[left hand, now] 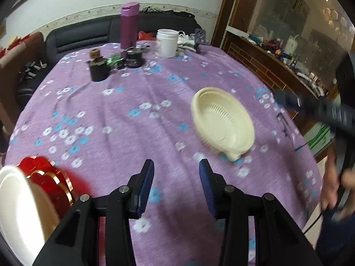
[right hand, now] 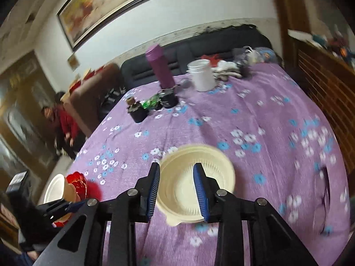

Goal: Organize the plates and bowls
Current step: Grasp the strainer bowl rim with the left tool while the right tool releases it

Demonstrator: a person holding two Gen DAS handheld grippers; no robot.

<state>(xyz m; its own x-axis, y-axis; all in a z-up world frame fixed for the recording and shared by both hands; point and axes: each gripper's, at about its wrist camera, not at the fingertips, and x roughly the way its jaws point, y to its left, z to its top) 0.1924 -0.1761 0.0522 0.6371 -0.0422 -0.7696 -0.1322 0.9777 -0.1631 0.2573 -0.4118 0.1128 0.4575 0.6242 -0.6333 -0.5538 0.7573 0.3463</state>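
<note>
One cream strainer bowl (right hand: 196,184) lies apart from the stacked dishes (left hand: 33,190) on the tabletop (left hand: 133,122), both grippers' fingers (left hand: 146,184) part-open, empty

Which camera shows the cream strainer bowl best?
The left wrist view: the strainer bowl lies whole and unobstructed on the tablecloth, its slotted bottom visible, though slightly blurred. In the right wrist view the bowl is closer, but the right hand-held gripper covers parts of it.
</note>
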